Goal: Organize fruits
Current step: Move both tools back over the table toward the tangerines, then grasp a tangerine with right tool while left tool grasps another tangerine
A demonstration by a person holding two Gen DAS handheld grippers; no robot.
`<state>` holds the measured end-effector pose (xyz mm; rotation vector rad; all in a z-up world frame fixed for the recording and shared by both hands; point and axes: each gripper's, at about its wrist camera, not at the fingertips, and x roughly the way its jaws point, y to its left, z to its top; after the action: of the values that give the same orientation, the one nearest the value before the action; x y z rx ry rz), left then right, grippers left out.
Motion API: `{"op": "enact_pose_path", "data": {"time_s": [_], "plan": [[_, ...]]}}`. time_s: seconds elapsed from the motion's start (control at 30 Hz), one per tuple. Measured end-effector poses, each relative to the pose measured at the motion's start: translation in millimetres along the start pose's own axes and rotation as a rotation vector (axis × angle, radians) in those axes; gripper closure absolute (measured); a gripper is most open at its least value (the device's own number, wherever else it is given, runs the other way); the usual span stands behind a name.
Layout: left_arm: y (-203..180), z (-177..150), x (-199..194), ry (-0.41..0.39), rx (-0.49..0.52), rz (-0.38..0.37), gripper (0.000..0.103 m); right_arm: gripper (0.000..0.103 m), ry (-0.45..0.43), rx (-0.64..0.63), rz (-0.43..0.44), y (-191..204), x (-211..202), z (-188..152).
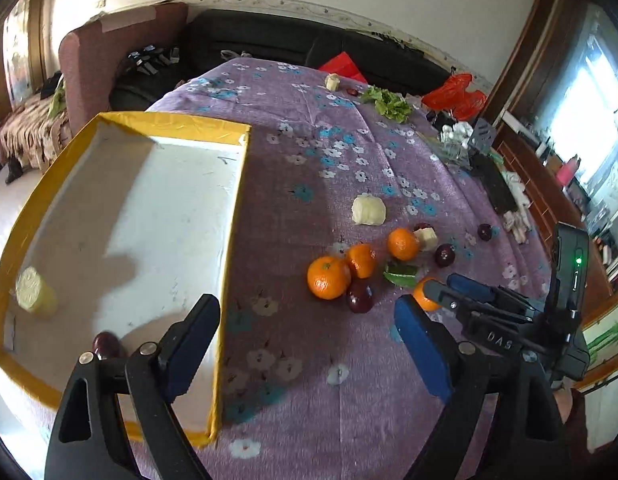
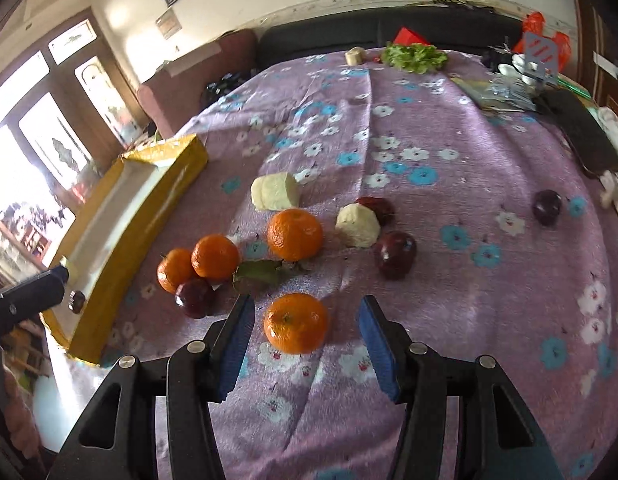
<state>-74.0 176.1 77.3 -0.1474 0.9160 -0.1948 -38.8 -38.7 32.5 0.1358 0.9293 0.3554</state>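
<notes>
A round orange mandarin with a green stem dimple (image 2: pixel 296 323) sits on the purple flowered tablecloth (image 2: pixel 449 208), directly ahead of the right gripper (image 2: pixel 305 316). It lies between the two blue-padded fingers, level with their tips, with clear gaps on both sides and a wider one on the right. The fingers are spread wide and hold nothing. Being round, the mandarin has no long axis to line up with.

The right gripper is much the nearer; a short push forward and a squeeze would likely take it.

The left gripper (image 1: pixel 307 330) hangs wide apart and empty over the near edge of a shallow white tray with yellow taped rim (image 1: pixel 233 216), which lies well to the left of the mandarin.
</notes>
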Motion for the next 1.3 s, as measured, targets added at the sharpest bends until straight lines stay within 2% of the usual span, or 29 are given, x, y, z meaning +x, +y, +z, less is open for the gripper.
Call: {"op": "enact_pose_path", "data": {"time_s": [0.17,0.3,0.4,0.47,0.5,0.53,0.73,0.93,0.97,1.03,1.07,1.17,1.2,1.3], "plan": [[-25.1,-1.6,28.2,0.03,0.116,0.048,0.015,0.045,0.003,-0.023,0.008,0.7,12.1,-1.3],[-30.1,1.5,45.4,0.051,0.144,0.062,0.015,0.063,-0.004,-0.032,0.007,-0.3,12.5,-3.6],[-26.9,7.6,54.3,0.064,0.134,0.053,0.015,0.064,-0.008,-0.034,0.006,0.6,11.8,-4.2],[-24.1,11.0,62.2,0.08,0.132,0.052,0.025,0.064,-0.009,-0.029,0.012,-0.7,10.8,-4.9],[-22.8,12.8,67.0,0.095,0.134,0.045,0.036,0.063,-0.007,-0.025,0.016,-1.1,11.2,-3.8],[-22.3,14.0,71.1,0.108,0.137,0.044,0.043,0.063,-0.006,-0.018,0.021,-2.3,11.1,-3.6],[-18.1,17.4,81.0,0.134,0.15,0.019,0.044,0.063,-0.006,-0.015,0.025,-2.8,10.3,-4.0],[-15.1,20.3,83.3,0.184,0.161,-0.066,0.045,0.063,-0.005,-0.016,0.023,-1.8,9.7,-3.8],[-13.0,20.8,83.8,0.194,0.154,-0.082,0.046,0.063,-0.005,-0.016,0.023,-1.6,9.6,-3.8],[-8.5,21.8,82.7,0.2,0.145,-0.092,0.056,0.063,-0.006,-0.015,0.023,-2.2,9.8,-3.7],[-5.8,22.8,83.0,0.205,0.132,-0.086,0.057,0.063,-0.006,-0.015,0.022,-2.1,9.7,-3.7],[0.7,28.0,85.2,0.206,0.063,-0.102,0.056,0.063,-0.009,-0.016,0.017,-1.2,9.7,-4.1],[1.6,30.0,87.2,0.205,0.046,-0.097,0.053,0.063,-0.01,-0.018,0.015,-0.7,9.7,-3.9],[-10.1,31.5,93.9,0.203,0.084,-0.036,0.044,0.063,-0.012,-0.024,0.007,0.6,10.0,-4.4]]}}
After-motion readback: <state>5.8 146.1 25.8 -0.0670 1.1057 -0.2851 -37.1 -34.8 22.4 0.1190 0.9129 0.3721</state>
